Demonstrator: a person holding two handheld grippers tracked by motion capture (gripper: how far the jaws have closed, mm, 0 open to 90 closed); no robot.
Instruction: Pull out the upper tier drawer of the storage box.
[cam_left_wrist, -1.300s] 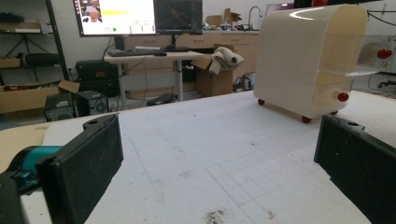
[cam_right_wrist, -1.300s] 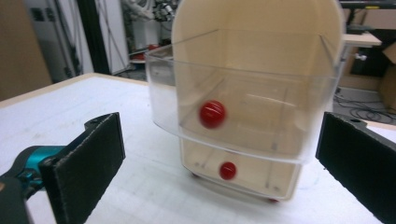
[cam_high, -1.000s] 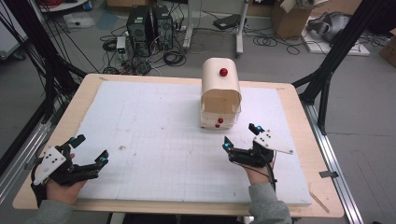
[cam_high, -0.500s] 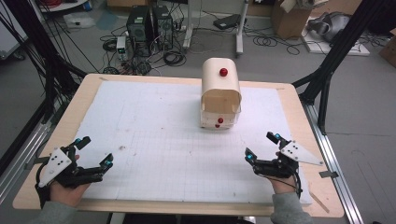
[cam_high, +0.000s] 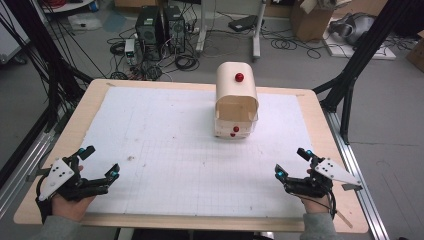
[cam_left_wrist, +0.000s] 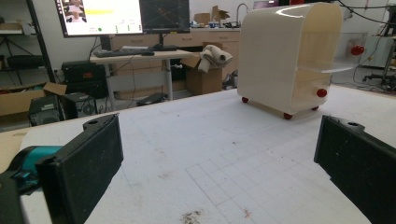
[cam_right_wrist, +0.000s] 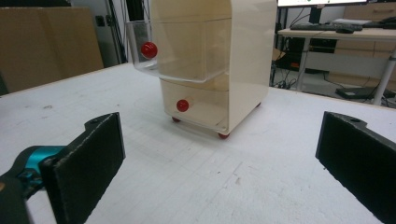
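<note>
A cream two-drawer cabinet (cam_high: 236, 102) with red knobs and red feet stands at the back middle of the white gridded mat (cam_high: 175, 140). Its clear upper drawer (cam_right_wrist: 180, 49) is pulled out part way, while the lower drawer (cam_right_wrist: 198, 108) sits closed. My left gripper (cam_high: 101, 161) rests near the front left corner, open and holding nothing. Near the front right corner, my right gripper (cam_high: 292, 162) is likewise open and holds nothing. From the left gripper view the cabinet (cam_left_wrist: 289, 56) shows from its side, far ahead to the right.
The mat lies on a wooden table (cam_high: 320, 120) with a bare rim all round. Black frame legs (cam_high: 350, 75) rise at the table's left and right. Computers (cam_high: 157, 25) and cables crowd the floor beyond the far edge.
Both grippers have drawn back toward the front edge and outward. The right one moved away from the cabinet to the front right corner. The cabinet has not moved.
</note>
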